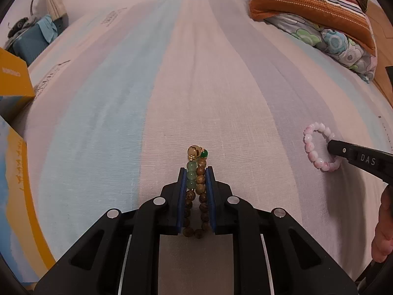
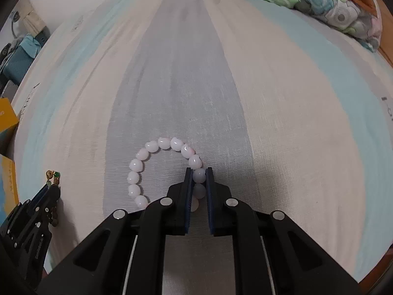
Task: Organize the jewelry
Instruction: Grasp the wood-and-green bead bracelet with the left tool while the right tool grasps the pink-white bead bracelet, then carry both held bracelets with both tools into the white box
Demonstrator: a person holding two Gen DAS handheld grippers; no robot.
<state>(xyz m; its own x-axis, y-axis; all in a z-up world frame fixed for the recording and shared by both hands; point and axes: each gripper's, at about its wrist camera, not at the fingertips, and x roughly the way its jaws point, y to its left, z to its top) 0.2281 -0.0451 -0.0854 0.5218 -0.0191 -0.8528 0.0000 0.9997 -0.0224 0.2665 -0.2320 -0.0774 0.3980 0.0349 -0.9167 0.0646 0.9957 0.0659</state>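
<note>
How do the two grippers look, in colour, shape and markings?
Both are matte black plastic. The left gripper and the right gripper each have two flat fingers lined with blue pads, angular arms with cut-outs, and round silver bolt heads. White letters "DAS" are printed on the right gripper's side in the left wrist view. A bare hand shows behind it; no sleeve or cable is visible.

Black left claw (image 1: 195, 172) has blue pads and silver screws.

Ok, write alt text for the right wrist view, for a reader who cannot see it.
The right gripper pinches one side of a pale pink bead bracelet lying on a striped bedsheet. At far left, the left gripper holds a brown and green bead bracelet; a floral pillow lies at upper right.
</note>
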